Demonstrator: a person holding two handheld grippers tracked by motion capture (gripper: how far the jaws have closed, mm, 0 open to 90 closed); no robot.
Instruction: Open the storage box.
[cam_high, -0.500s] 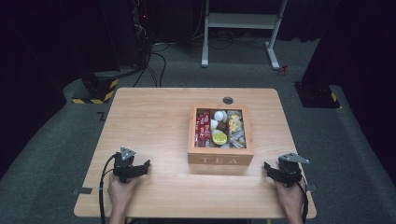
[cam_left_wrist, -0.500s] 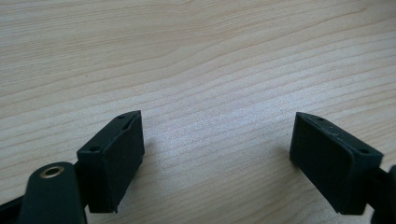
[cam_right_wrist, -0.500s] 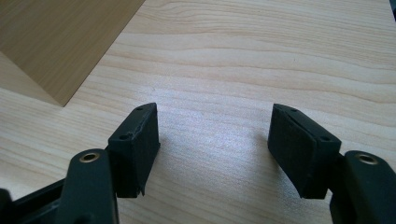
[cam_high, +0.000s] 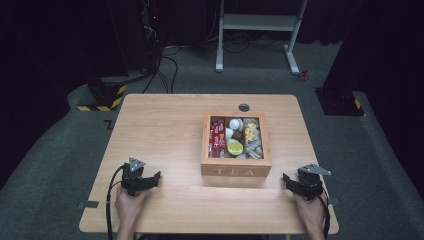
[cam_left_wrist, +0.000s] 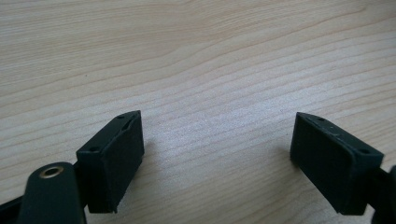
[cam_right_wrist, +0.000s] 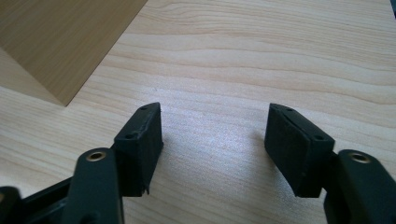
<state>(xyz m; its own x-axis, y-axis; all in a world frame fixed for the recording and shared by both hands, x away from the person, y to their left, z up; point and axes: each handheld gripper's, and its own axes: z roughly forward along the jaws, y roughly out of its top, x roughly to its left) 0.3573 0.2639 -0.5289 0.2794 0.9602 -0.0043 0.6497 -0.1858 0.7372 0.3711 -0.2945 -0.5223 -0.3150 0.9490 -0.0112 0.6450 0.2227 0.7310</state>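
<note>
High view. Checked against the picture from half a second earlier: no shift found in either hand, in the tea box (cam_high: 236, 170) or in its contents. Taken to mean work not yet begun, with both tools parked at the near edge of the counter (cam_high: 165, 125). Left tongs (cam_high: 156, 176) down on the wood, well apart from the box, tips turned toward it. Right tongs (cam_high: 286, 179) near the box's front right corner, likewise turned inward. Box standing open at mid-counter, slightly right of centre, lettered TEA on the front wall. Inside: red sachets (cam_high: 217, 139) along the left side, white pods (cam_high: 233, 125) toward the back, a yellow-topped item (cam_high: 235, 147) near the front. Remaining contents too small to identify. Both forearms cut off by the bottom edge.

Left gripper view. Jaws standing wide, nothing between them, bare wood grain beneath. No contact with any object. Judged idle and ready.

Right gripper view. Jaws wide here too, nothing held, bare counter between the pads. One corner of the box wall at upper left, clear of the jaws. Box interior and lettering hidden from this angle.

Assessment: reach toward the box still to come. No telling from these pictures which item is intended, nor which hand is to lead.
</note>
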